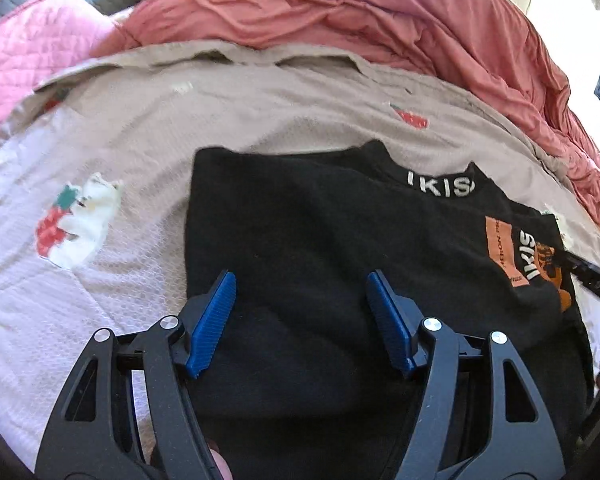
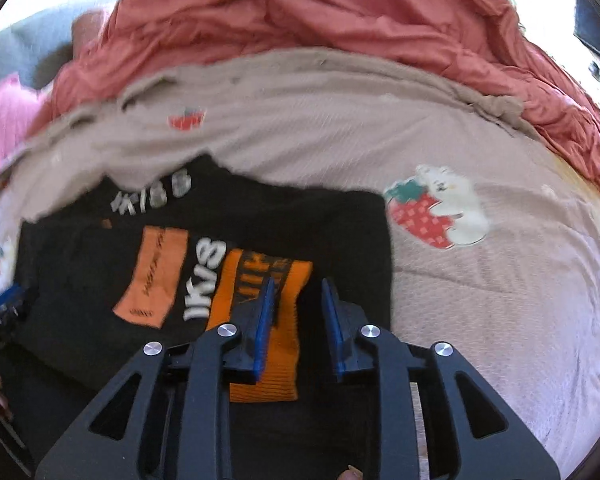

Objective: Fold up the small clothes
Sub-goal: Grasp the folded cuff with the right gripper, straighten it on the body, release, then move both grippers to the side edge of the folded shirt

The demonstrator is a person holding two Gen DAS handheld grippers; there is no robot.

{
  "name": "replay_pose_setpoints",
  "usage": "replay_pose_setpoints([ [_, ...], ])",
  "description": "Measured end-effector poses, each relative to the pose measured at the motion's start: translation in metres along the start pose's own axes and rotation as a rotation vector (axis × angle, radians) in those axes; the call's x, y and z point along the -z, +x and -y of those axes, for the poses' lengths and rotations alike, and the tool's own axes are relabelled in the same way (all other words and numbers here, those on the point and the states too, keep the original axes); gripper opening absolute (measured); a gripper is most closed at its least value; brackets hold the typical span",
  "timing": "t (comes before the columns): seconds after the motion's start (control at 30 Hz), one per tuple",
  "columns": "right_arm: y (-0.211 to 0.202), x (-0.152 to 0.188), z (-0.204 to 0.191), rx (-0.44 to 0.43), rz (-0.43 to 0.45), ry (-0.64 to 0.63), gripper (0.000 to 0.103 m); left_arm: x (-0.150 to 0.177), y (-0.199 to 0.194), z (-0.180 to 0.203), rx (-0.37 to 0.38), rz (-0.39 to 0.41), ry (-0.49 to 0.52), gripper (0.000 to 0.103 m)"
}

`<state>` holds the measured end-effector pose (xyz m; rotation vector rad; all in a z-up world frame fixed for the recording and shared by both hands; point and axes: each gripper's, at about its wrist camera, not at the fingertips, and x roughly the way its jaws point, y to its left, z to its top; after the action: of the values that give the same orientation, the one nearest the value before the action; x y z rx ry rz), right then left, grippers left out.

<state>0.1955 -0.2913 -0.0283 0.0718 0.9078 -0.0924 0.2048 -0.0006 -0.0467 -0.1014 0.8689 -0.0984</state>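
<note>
Black garment [image 1: 320, 240] lies flat on beige blanket [image 1: 220, 120], grippers apart

Two handheld grippers of one make — black skeletal frames with triangular cut-outs, silver round-headed screws at the pivots, ribbed blue pads lining each finger. The left gripper [image 1: 300, 280] shows four screws, from 8 to 4 o'clock; the right gripper [image 2: 298, 292] bears the same four — a fingertip [image 2: 352, 474] shows at 6 o'clock.

Black garment [image 1: 320, 248], white lettering, orange patches, apparently folded, flat on pale strawberry-print bedspread [image 1: 148, 128].
</note>
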Motion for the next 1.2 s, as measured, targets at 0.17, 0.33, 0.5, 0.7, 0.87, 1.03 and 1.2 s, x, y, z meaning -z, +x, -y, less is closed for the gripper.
replay_pose_setpoints([
  [0.17, -0.017, -0.002, -0.001, -0.072, 0.043, 0.028, 0.031, 0.001, -0.018, 0.023, -0.001, 0.066, 0.087, 0.062],
  [0.33, -0.014, 0.013, -0.035, -0.145, 0.006, -0.101, 0.037, 0.003, -0.012, 0.037, -0.010, 0.040, 0.159, 0.064],
  [0.5, 0.007, 0.028, -0.035, -0.081, -0.065, -0.107, 0.040, 0.009, 0.009, 0.030, 0.009, -0.051, 0.154, 0.070],
  [0.7, 0.011, 0.031, -0.040, -0.053, -0.052, -0.136, 0.043, 0.009, 0.011, 0.026, 0.025, -0.054, 0.145, 0.071],
  [0.87, 0.010, 0.031, -0.038, -0.065, -0.054, -0.114, 0.048, 0.008, 0.007, 0.024, 0.038, -0.048, 0.133, 0.071],
  [1.03, -0.008, 0.036, -0.034, -0.065, -0.024, -0.076, 0.059, 0.006, -0.002, 0.024, 0.033, -0.032, 0.132, 0.075],
  [1.2, -0.028, 0.046, -0.028, -0.085, -0.009, -0.045, 0.068, 0.006, -0.009, 0.021, 0.110, -0.068, 0.118, 0.082],
])
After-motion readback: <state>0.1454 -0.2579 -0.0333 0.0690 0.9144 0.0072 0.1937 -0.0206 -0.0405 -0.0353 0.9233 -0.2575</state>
